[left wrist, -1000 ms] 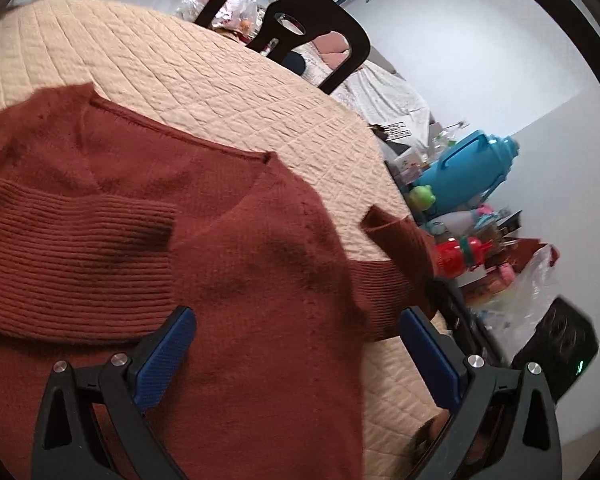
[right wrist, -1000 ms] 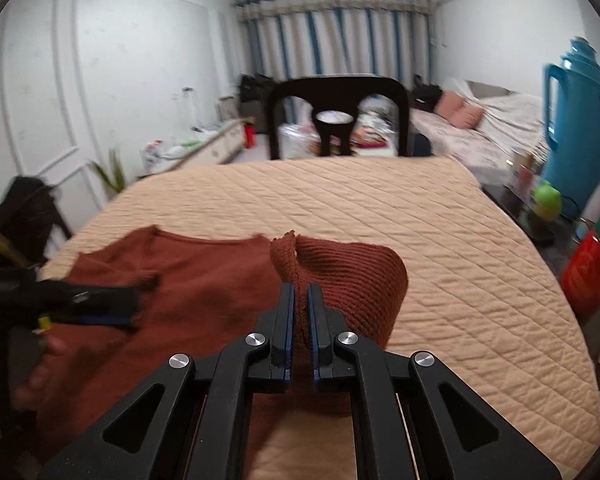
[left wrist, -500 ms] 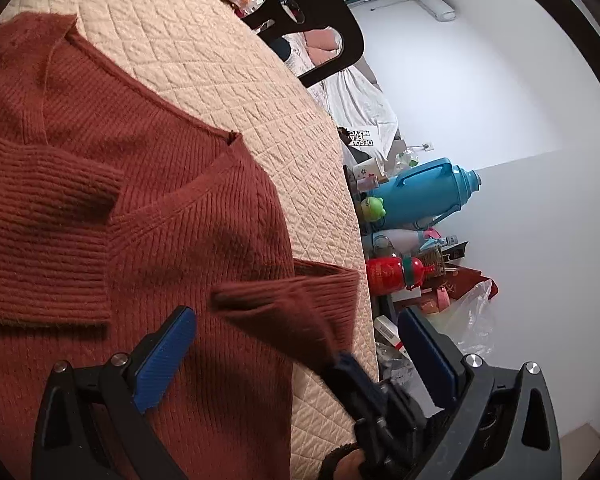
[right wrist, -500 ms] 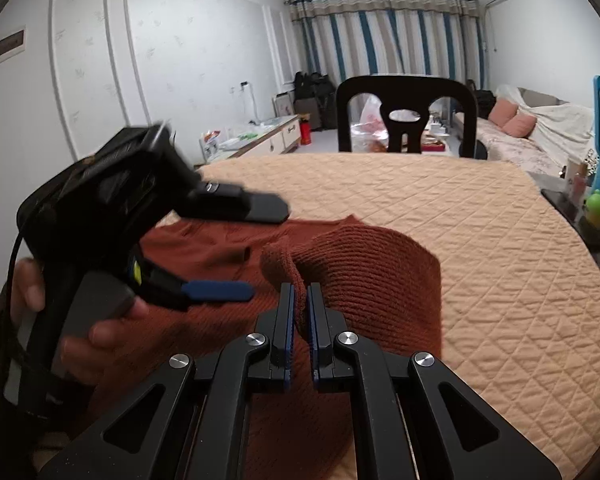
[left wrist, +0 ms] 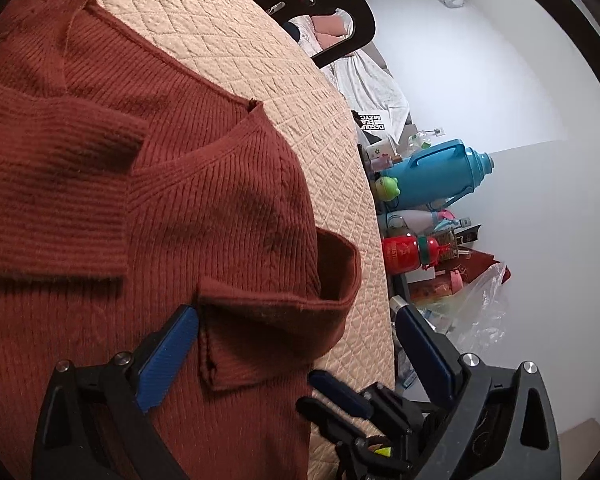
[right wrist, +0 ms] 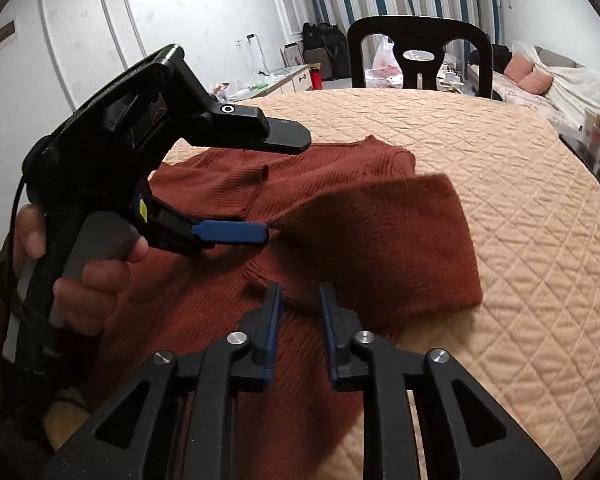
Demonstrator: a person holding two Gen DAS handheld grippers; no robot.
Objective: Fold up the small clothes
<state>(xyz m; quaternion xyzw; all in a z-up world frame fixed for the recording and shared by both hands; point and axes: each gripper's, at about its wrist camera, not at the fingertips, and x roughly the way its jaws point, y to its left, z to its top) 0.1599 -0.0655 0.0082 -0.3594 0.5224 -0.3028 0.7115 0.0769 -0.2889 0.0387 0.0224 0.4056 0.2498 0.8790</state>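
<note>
Rust sweater (left wrist: 220,208) cut off at the left-wrist view's left and bottom edges, its right sleeve (right wrist: 384,240) motion-blurred.

Rust sweater (left wrist: 180,200) on quilted cloth (left wrist: 300,92); left gripper (left wrist: 296,344) fingers (left wrist: 168,360) spread.

Wide open quilted peach tabletop (right wrist: 500,184) to the right of the rust-red ribbed knit sweater (right wrist: 340,200), with clear passage all the way to the far edge. There the black plastic chair back (right wrist: 420,52) blocks the way. On the left it's tight: the left gripper (right wrist: 260,184), gripped by a hand (right wrist: 84,276), hangs low just above the sweater, fingers spread wide, closing off that side. The right gripper (right wrist: 298,300), jaws just opened off the folded-over sleeve (right wrist: 380,248), sits right behind it. Past the table's right edge stands a crowd: a blue plastic thermos jug (left wrist: 440,176), a red bottle (left wrist: 404,254) and a clear plastic bag (left wrist: 480,308).
</note>
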